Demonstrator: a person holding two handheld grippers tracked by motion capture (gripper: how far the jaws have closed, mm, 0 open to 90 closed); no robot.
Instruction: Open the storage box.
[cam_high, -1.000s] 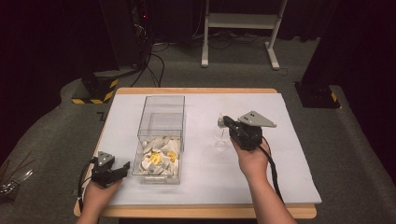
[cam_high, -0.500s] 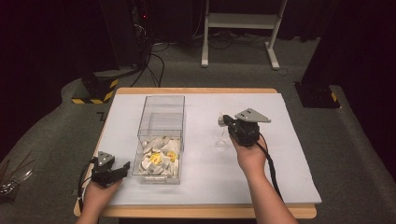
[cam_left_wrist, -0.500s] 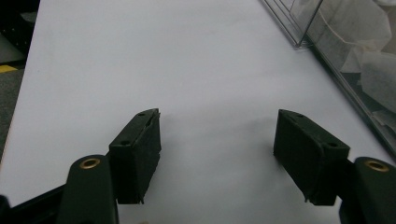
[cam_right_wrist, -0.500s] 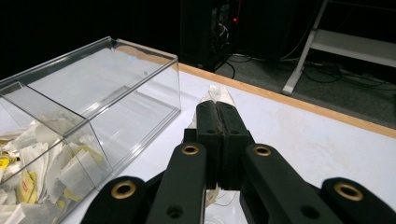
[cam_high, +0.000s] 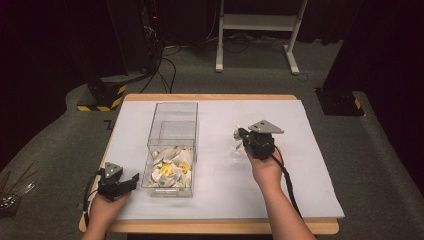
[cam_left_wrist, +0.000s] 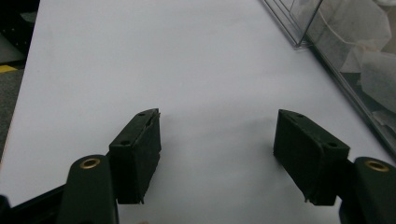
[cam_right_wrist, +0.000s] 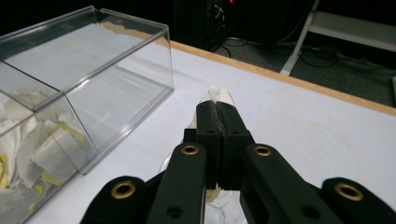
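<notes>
A clear plastic box (cam_high: 172, 125) stands left of the table's middle, and its near half holds several white and yellow sachets (cam_high: 170, 167). To the box's right, my right gripper (cam_high: 239, 135) is lifted off the table and shut on a white sachet (cam_high: 234, 148) that hangs below it. In the right gripper view the sachet's tip (cam_right_wrist: 215, 94) pokes out past the closed right gripper (cam_right_wrist: 219, 109), with the box (cam_right_wrist: 93, 60) to the left. My left gripper (cam_high: 131, 179) rests open at the front left; in its own view the left gripper (cam_left_wrist: 217, 135) has nothing between its jaws.
White paper (cam_high: 310, 165) covers the wooden table (cam_high: 210, 227). The box wall (cam_left_wrist: 336, 42) stands close to the right of the left gripper. A cable (cam_high: 290, 185) trails from the right gripper along the forearm. Dark stands and cables lie on the floor beyond the table.
My right gripper has drifted slightly left toward the box with the sachet still held. The left gripper has not moved.
</notes>
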